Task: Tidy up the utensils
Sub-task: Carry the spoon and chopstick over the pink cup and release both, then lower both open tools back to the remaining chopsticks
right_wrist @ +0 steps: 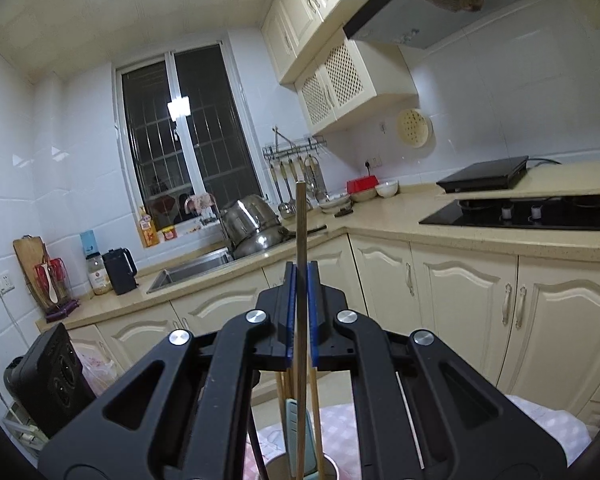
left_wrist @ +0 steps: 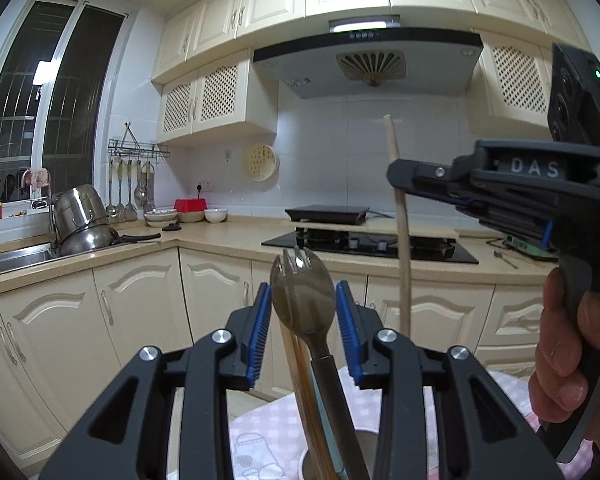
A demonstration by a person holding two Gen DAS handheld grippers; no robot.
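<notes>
A metal spork (left_wrist: 302, 304) stands upright between the blue pads of my left gripper (left_wrist: 303, 292), which is shut on the sides of its head. Its handle runs down towards a pale cup (left_wrist: 306, 462) holding wooden chopsticks (left_wrist: 300, 380) and a light teal piece. To the right, my right gripper (left_wrist: 396, 172) is shut on a single wooden chopstick (left_wrist: 400, 240) held upright. In the right wrist view that chopstick (right_wrist: 300, 232) sits pinched between the pads of the right gripper (right_wrist: 300, 272), above the cup (right_wrist: 332, 466) and its other chopsticks (right_wrist: 315, 408).
A pink checked cloth (left_wrist: 260, 432) lies under the cup. Beyond are cream cabinets (left_wrist: 132, 312), a countertop with a black stove (left_wrist: 372, 244), stacked steel pots (left_wrist: 84, 216) and a sink (right_wrist: 196, 270). A person's hand (left_wrist: 564, 340) grips the right gripper's handle.
</notes>
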